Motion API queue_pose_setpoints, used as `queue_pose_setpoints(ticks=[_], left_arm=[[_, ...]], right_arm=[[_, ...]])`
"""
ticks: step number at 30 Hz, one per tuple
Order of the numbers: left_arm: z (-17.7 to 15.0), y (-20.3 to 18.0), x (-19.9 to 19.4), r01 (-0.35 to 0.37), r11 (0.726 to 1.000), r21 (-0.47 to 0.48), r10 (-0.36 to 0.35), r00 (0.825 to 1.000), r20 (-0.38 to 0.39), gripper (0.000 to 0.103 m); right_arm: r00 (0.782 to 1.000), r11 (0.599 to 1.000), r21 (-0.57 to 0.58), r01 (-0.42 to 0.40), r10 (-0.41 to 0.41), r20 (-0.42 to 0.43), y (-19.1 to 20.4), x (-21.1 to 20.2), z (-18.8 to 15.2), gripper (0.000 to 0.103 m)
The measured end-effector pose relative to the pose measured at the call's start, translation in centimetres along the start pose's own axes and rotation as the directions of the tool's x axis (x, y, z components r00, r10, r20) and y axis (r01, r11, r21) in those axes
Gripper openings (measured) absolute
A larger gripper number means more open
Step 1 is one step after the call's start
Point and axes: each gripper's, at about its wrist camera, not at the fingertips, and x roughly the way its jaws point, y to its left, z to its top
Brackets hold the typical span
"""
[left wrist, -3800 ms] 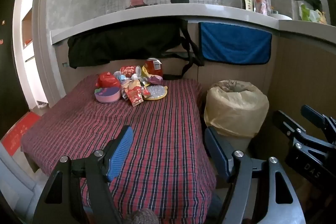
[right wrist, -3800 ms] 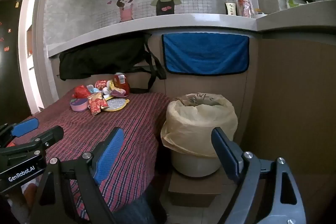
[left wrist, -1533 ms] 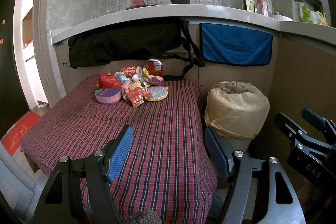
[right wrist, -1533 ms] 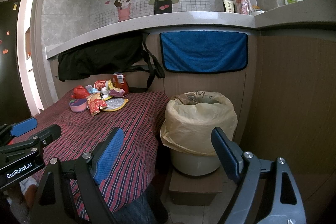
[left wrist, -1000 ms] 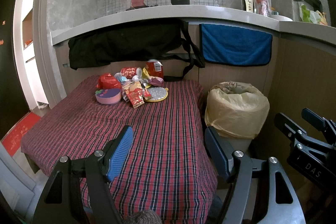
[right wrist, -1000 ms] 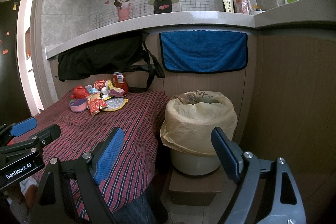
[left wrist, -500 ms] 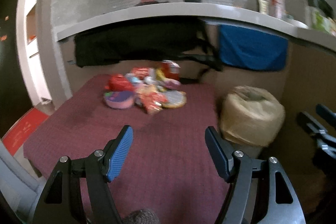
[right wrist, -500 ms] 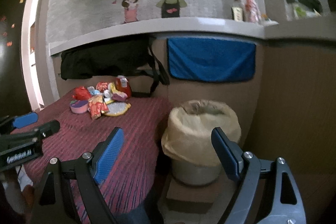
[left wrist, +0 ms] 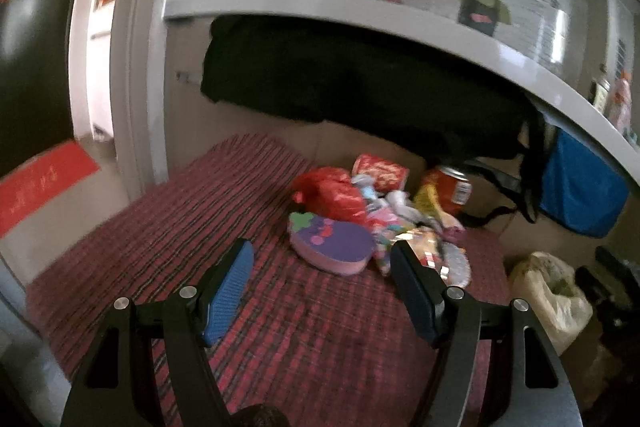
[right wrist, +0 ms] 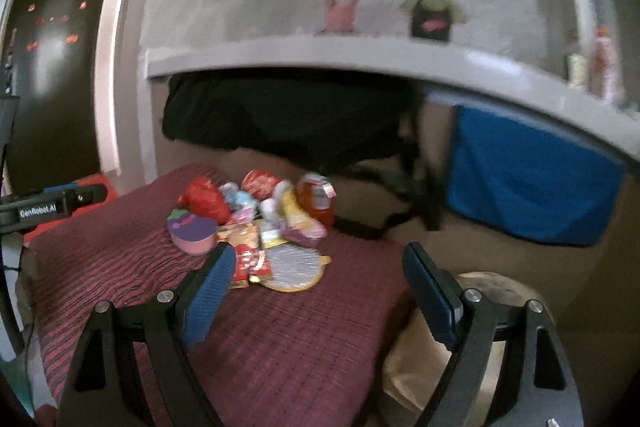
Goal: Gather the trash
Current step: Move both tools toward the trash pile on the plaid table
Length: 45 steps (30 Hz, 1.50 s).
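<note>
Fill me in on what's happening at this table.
A person is holding two grippers over a table with a red plaid cloth, both aimed at a heap of trash. The left gripper and right gripper are open and empty; nothing is picked up yet. The heap includes a red bag, a purple-lidded pink box and snack wrappers. A lined trash bin stands beside the table.

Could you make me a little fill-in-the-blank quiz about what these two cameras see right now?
1. The pile of trash lies on a table with a red ____ cloth.
2. Both the left claw and the right claw are ____.
3. The towel hanging under the counter is ____.

Missing words: striped; open; blue
</note>
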Motion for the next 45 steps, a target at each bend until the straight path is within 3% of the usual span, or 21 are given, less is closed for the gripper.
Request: queue_pose_setpoints(ticks=[3, 8, 15, 18, 23, 24, 28, 31, 36, 39, 45], left_arm=[[-0.2, 1.3, 2.0, 0.005, 1.000, -0.007, -0.005, 0.999, -0.032, 0.071], [-1.2, 2.9, 4.5, 0.070, 0.997, -0.022, -0.071, 0.994, -0.085, 0.071], [-1.9, 3.2, 7.1, 0.056, 0.998, 0.033, -0.051, 0.990, -0.130, 0.071], [-2.0, 3.6, 8.5, 0.067, 0.998, 0.016, -0.064, 0.984, -0.166, 0.071], [-2.1, 3.1, 10.6, 0.078, 0.997, -0.013, -0.079, 0.973, -0.215, 0.071], [-2.1, 2.7, 10.7, 0.075, 0.997, -0.007, -0.075, 0.974, -0.214, 0.071], [-2.3, 1.1, 10.6, 0.053, 0.998, 0.037, -0.044, 0.979, -0.199, 0.071], [-2.6, 0.1, 10.4, 0.059, 0.997, 0.044, -0.049, 0.976, -0.213, 0.071], [-3.5, -1.0, 10.6, 0.080, 0.996, 0.034, -0.068, 0.962, -0.263, 0.069], [-4.0, -1.5, 11.0, 0.099, 0.995, 0.026, -0.087, 0.951, -0.297, 0.062], [-4.4, -3.7, 10.2, 0.205, 0.979, 0.021, -0.188, 0.930, -0.315, 0.060]], right_arm=[[0.996, 0.998, -0.023, -0.060, 0.059, -0.061, 1.3, 4.4, 0.2, 0.079], [0.983, 0.993, -0.077, -0.088, 0.074, -0.166, 3.5, 11.6, -0.1, 0.074], [0.957, 0.984, -0.121, -0.128, 0.091, -0.275, 6.2, 18.9, -0.6, 0.071], [0.938, 0.982, -0.112, -0.153, 0.108, -0.331, 6.4, 21.0, -1.2, 0.058], [0.902, 0.965, 0.003, -0.262, 0.246, -0.354, 5.1, 20.2, -1.4, 0.011], [0.898, 0.961, 0.020, -0.275, 0.264, -0.352, 4.6, 19.6, -1.5, 0.009], [0.869, 0.935, 0.136, -0.327, 0.354, -0.345, 2.7, 17.6, -2.0, 0.007], [0.863, 0.928, 0.177, -0.328, 0.371, -0.343, 1.3, 16.4, -2.9, 0.007], [0.875, 0.934, 0.177, -0.309, 0.352, -0.332, -0.2, 14.3, -4.3, 0.007], [0.896, 0.950, 0.161, -0.267, 0.306, -0.321, -1.2, 13.8, -4.5, 0.010], [0.922, 0.957, 0.174, -0.230, 0.272, -0.275, -3.3, 12.4, -4.9, 0.033]])
